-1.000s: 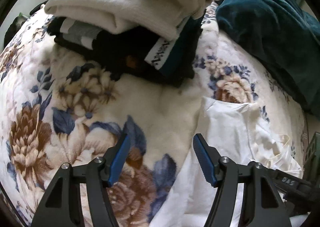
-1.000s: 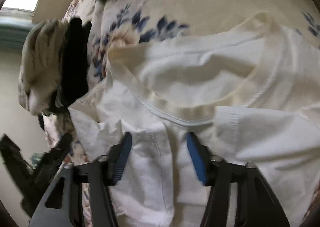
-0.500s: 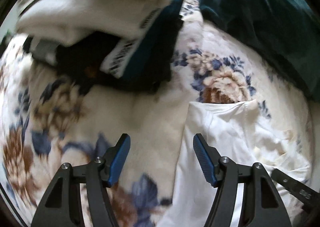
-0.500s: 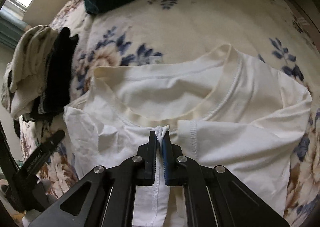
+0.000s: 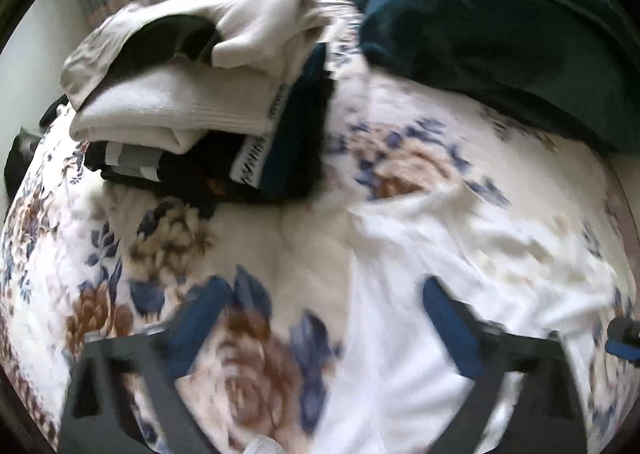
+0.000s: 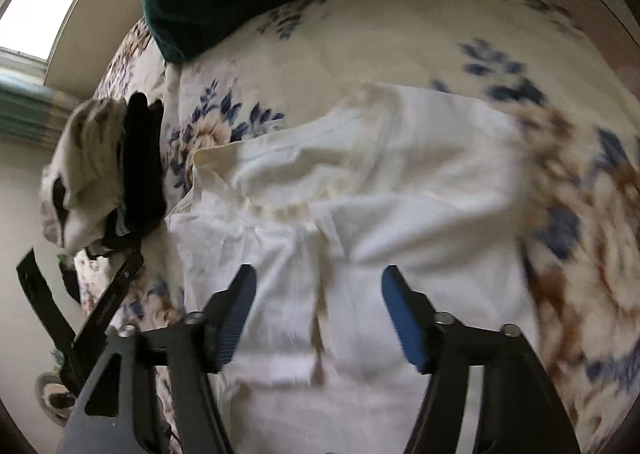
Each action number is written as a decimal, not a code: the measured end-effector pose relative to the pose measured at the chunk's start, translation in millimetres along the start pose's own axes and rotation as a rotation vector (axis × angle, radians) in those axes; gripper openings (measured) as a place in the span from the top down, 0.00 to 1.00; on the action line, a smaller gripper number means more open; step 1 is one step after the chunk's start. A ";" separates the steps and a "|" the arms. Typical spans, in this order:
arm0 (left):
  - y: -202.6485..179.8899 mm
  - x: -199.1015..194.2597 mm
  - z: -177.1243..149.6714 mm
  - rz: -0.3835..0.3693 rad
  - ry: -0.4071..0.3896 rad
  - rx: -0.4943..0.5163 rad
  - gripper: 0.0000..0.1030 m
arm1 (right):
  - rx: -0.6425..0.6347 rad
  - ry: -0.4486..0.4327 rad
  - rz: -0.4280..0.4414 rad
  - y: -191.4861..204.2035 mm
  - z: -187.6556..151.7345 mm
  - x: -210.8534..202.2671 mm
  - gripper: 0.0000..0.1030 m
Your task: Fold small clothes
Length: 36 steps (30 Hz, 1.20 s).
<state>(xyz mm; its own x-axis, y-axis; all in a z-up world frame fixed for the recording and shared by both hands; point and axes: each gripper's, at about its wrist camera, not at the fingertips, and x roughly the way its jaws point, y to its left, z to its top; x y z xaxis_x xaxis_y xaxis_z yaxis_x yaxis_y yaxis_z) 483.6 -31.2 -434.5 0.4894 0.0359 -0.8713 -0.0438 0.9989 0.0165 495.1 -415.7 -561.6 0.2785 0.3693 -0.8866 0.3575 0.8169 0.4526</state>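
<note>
A white T-shirt (image 6: 380, 182) lies partly folded on the floral bedspread (image 6: 400, 34), collar toward the far side. My right gripper (image 6: 318, 312) is open above the shirt's near part, holding nothing. In the left wrist view the shirt (image 5: 460, 254) lies at the right. My left gripper (image 5: 320, 318) is open and empty, its fingers straddling the shirt's left edge above the bedspread (image 5: 120, 238). The view is blurred by motion.
A stack of folded clothes (image 5: 208, 110), white on top and black below, sits at the far left; it also shows in the right wrist view (image 6: 108, 170). A dark teal blanket (image 5: 500, 26) lies at the far right. The left gripper's body (image 6: 80, 318) shows at lower left.
My right gripper, shut on a pinch of the shirt half a second ago, has opened and let it go. My left gripper has drawn back and up, staying open.
</note>
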 end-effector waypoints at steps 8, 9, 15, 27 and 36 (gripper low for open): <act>-71.6 -66.0 -70.8 -0.167 0.108 0.125 0.00 | 0.106 0.050 -0.094 -77.2 -68.5 -102.8 0.09; -84.2 -74.4 -85.7 -0.167 0.128 0.152 0.00 | 0.111 0.044 -0.107 -87.6 -75.9 -119.5 0.09; -164.9 -117.8 -182.2 -0.151 0.268 0.191 0.00 | 0.028 0.011 -0.155 -139.4 -93.3 -189.7 0.09; -334.4 -107.4 -325.7 -0.169 0.530 0.149 0.00 | -0.105 0.105 -0.166 -221.0 -70.0 -198.8 0.09; -315.0 -95.1 -337.6 -0.145 0.450 0.075 0.96 | -0.135 0.209 -0.031 -205.3 -28.0 -116.9 0.09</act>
<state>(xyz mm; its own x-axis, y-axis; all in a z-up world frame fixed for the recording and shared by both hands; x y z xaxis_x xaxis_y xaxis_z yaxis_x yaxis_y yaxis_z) 156.8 -359.4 -522.4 0.0593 -0.1038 -0.9928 0.0685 0.9927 -0.0997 364.2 -614.1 -553.6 0.0733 0.4154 -0.9067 0.2366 0.8759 0.4204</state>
